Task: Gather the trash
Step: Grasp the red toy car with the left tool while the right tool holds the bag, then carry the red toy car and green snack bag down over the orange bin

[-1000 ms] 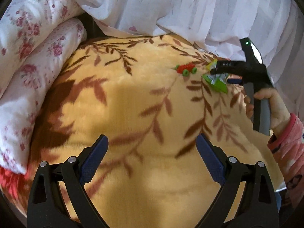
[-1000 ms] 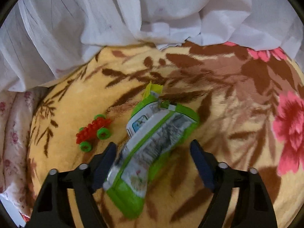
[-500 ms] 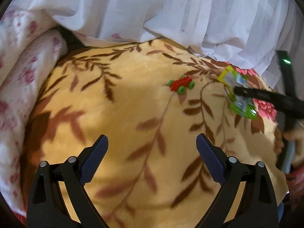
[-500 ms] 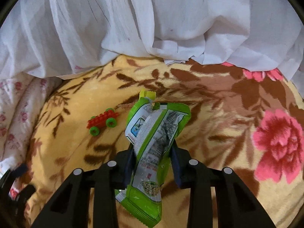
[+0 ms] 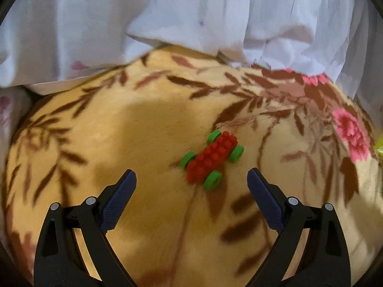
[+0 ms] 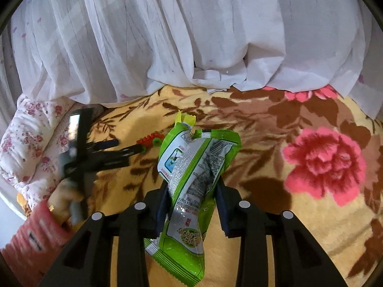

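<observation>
My right gripper (image 6: 191,189) is shut on a green and silver snack wrapper (image 6: 191,167) and holds it up above the yellow leaf-patterned blanket (image 6: 263,124). My left gripper (image 5: 191,179) is open and empty just short of a red toy car with green wheels (image 5: 211,159), which lies on the blanket (image 5: 119,131) between and slightly beyond the fingertips. In the right wrist view the left gripper (image 6: 129,148) reaches toward the toy car (image 6: 150,141) from the left. A sliver of the wrapper shows at the left wrist view's right edge (image 5: 379,146).
A white curtain (image 6: 191,35) hangs over the blanket's far edge. A floral white pillow (image 6: 31,143) lies at the left. A pink flower print (image 6: 323,162) marks the blanket on the right.
My right gripper closed on the wrapper and lifted it off the blanket. My left gripper moved forward and right until the toy car sits just in front of its open jaws.
</observation>
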`<state>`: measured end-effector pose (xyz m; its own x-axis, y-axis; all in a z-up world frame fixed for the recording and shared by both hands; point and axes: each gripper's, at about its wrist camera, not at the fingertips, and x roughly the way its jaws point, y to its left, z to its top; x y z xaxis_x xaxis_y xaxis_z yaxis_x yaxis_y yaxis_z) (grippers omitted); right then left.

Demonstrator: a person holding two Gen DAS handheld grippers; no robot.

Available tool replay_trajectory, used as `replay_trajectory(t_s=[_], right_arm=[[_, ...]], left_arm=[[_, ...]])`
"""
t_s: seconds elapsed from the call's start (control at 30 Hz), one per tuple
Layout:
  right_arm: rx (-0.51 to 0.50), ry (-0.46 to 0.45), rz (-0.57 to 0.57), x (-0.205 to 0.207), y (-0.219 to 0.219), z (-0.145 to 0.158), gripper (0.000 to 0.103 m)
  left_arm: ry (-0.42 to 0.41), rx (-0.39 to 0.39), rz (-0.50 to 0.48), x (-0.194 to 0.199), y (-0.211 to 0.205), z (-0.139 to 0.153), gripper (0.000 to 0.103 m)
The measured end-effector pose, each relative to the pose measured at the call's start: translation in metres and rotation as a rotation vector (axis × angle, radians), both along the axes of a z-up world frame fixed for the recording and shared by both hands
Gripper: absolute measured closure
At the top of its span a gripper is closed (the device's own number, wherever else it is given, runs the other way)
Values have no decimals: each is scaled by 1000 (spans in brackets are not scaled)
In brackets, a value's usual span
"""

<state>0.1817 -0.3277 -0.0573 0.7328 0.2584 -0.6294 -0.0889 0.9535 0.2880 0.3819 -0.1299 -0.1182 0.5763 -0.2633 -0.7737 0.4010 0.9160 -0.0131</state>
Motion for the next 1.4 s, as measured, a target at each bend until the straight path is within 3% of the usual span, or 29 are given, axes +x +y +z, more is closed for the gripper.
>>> replay_trajectory(t_s=[0.23, 0.33, 0.37, 0.4, 0.47, 0.8, 0.97, 1.17, 1.4], right_arm=[[17, -16, -11, -13, -16, 5, 67], [11, -20, -16, -17, -18, 6, 67], [11, -20, -14, -18, -18, 6, 67], [10, -21, -12, -20, -18, 6, 67], [13, -24, -11, -22, -17, 7, 67], [11, -63, 13, -50, -9, 21, 67], [0, -50, 41, -71, 1, 22, 67], [-9, -43, 69, -105, 17, 26, 67], [-20, -41, 121, -158, 43, 28, 67]], left_arm=[[35, 15, -35, 27, -18, -19, 12], [40, -8, -51, 28, -20, -18, 30], [43, -18, -54, 28, -20, -18, 39], [47, -28, -59, 28, -21, -17, 55], [59, -54, -62, 26, -19, -14, 65], [49, -105, -60, -14, -4, 12, 66], [13, -120, -50, -65, 5, 38, 66], [-25, -93, -40, -165, 21, 65, 66], [-15, -79, -32, -280, 48, 68, 66]])
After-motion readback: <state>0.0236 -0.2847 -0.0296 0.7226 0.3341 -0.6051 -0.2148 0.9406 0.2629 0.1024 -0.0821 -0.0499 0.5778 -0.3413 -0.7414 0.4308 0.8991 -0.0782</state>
